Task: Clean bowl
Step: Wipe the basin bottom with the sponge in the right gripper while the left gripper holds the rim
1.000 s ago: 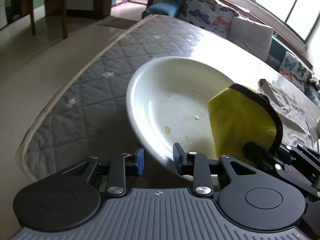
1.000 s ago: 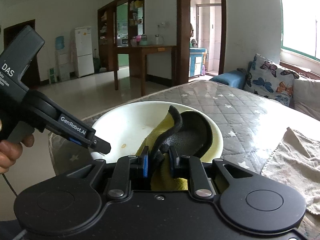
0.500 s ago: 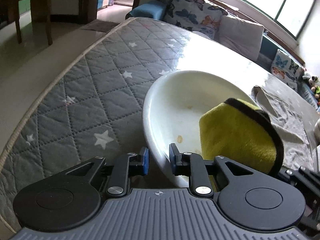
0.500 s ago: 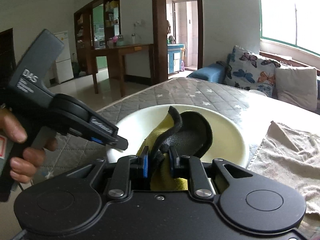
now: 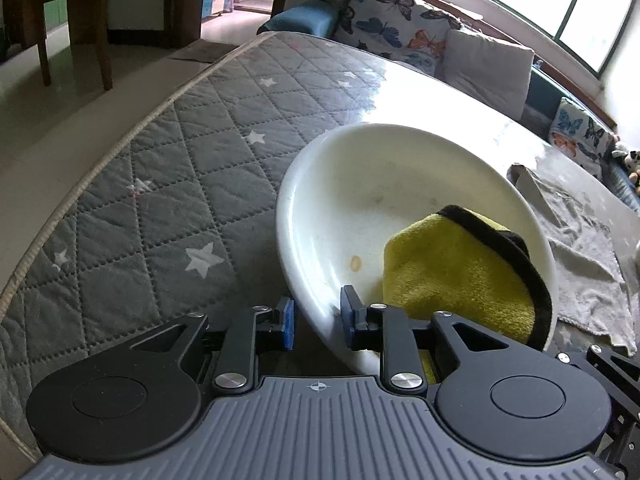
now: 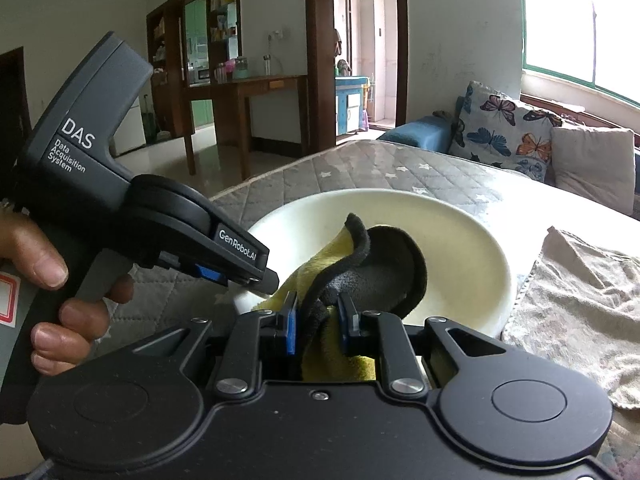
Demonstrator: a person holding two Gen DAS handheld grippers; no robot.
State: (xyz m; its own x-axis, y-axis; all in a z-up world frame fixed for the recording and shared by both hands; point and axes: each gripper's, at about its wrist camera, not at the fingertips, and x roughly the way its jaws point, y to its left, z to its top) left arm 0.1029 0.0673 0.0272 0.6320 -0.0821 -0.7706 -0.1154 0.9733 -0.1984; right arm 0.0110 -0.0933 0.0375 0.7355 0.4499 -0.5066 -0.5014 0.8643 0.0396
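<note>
A white bowl [image 5: 360,208] is tilted above the grey quilted table cover [image 5: 180,200]. A brownish spot [image 5: 355,263] and faint smears mark its inside. My left gripper [image 5: 316,320] is shut on the bowl's near rim, one finger inside and one outside. In the right wrist view this gripper [image 6: 264,278] meets the bowl [image 6: 460,248] at its left edge. My right gripper [image 6: 318,320] is shut on a yellow cloth with a black edge [image 6: 380,268]. The cloth [image 5: 452,276] is pressed against the bowl's inner right side.
A person's hand [image 6: 52,264] holds the left gripper's handle. A crumpled beige towel [image 6: 580,300] lies on the table right of the bowl. The table's edge [image 5: 80,188] curves along the left, with floor beyond. Butterfly cushions [image 5: 400,12] line the far side.
The left gripper's fingers have drawn in on the bowl's rim, and the bowl has come down over the quilted cover. The cloth sits lower and further right in the bowl.
</note>
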